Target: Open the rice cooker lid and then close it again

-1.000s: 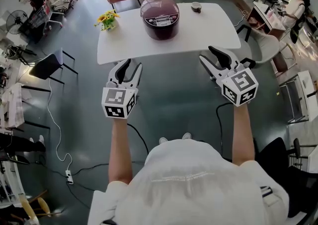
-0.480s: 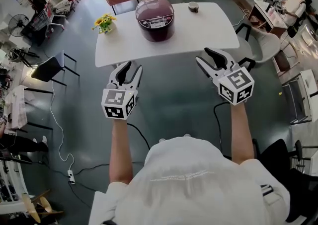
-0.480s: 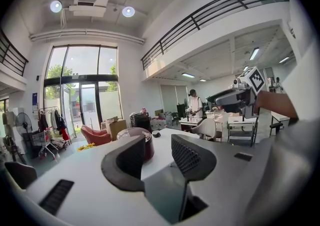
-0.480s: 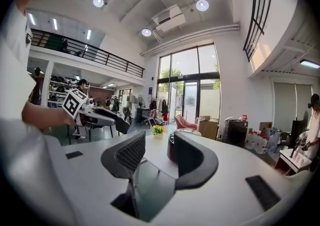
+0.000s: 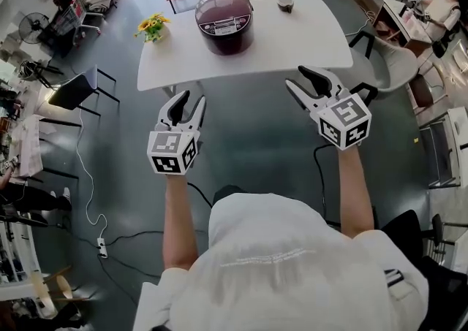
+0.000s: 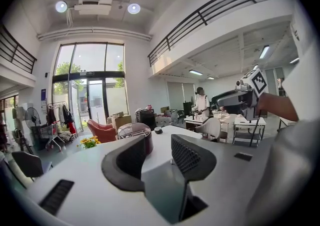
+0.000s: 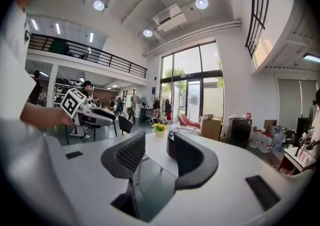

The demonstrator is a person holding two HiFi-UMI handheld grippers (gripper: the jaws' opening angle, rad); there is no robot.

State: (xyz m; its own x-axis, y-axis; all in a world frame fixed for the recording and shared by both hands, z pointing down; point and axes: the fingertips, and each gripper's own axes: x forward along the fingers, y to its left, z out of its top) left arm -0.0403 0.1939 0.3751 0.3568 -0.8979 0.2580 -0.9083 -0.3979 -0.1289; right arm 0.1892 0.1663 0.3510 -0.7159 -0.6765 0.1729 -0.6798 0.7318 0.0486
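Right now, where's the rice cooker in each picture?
Head view: the rice cooker is at top centre, on the white table.
Left gripper view: the rice cooker is in the middle, partly behind the left-side jaw.
Right gripper view: the rice cooker is in the middle, peeking between the jaws.
Shared landmark: the yellow flowers, just left of it every time.

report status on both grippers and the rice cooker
Left gripper and right gripper open, empty, short of the table. Rice cooker closed, untouched. Flowers and cup sit off to the sides.
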